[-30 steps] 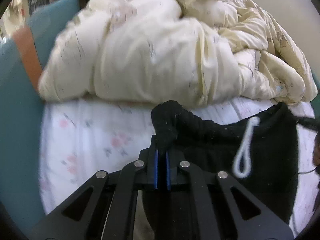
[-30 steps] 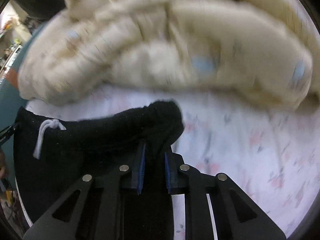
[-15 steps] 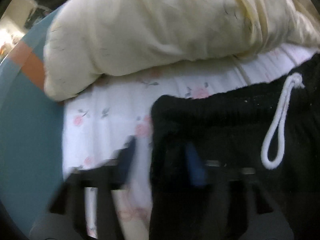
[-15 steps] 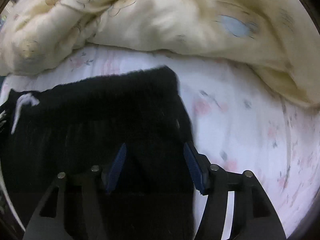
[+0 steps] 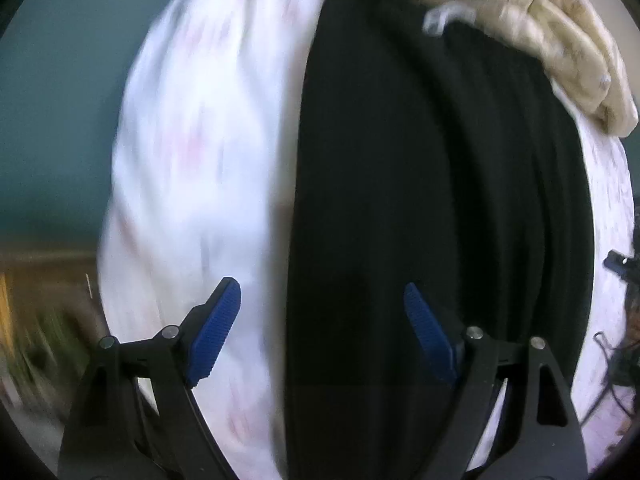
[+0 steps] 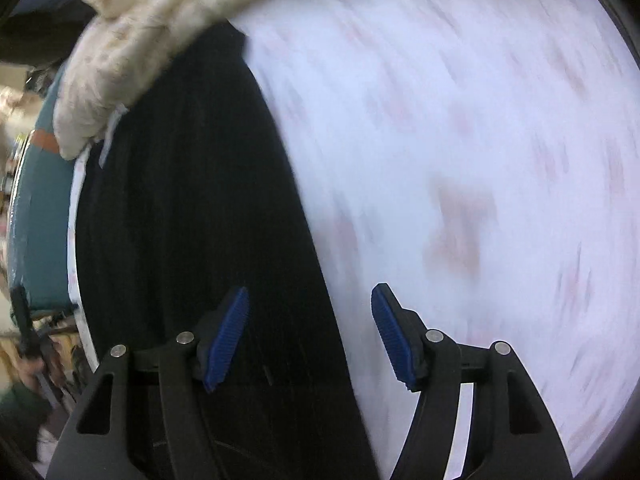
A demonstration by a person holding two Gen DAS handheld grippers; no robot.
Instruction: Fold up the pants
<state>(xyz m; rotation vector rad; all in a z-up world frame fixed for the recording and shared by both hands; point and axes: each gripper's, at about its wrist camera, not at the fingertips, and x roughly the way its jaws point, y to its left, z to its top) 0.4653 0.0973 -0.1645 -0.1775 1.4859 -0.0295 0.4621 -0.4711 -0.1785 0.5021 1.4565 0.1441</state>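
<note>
Here I count one pair of black knit pants (image 5: 420,200) on the floral white sheet (image 5: 192,152); my left gripper (image 5: 322,336) and right gripper (image 6: 310,332) both gape wide, apparently grasping nothing.

Heavy motion blur, fisheye bending, dark vignetted corners, soft even light.

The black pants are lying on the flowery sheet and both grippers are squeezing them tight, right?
Not quite. The black pants do lie on the flowery sheet, but neither gripper is squeezing them. The left wrist view shows the left gripper wide open, and the right wrist view shows the right gripper wide open too, each with nothing pinched between its pads.
</note>
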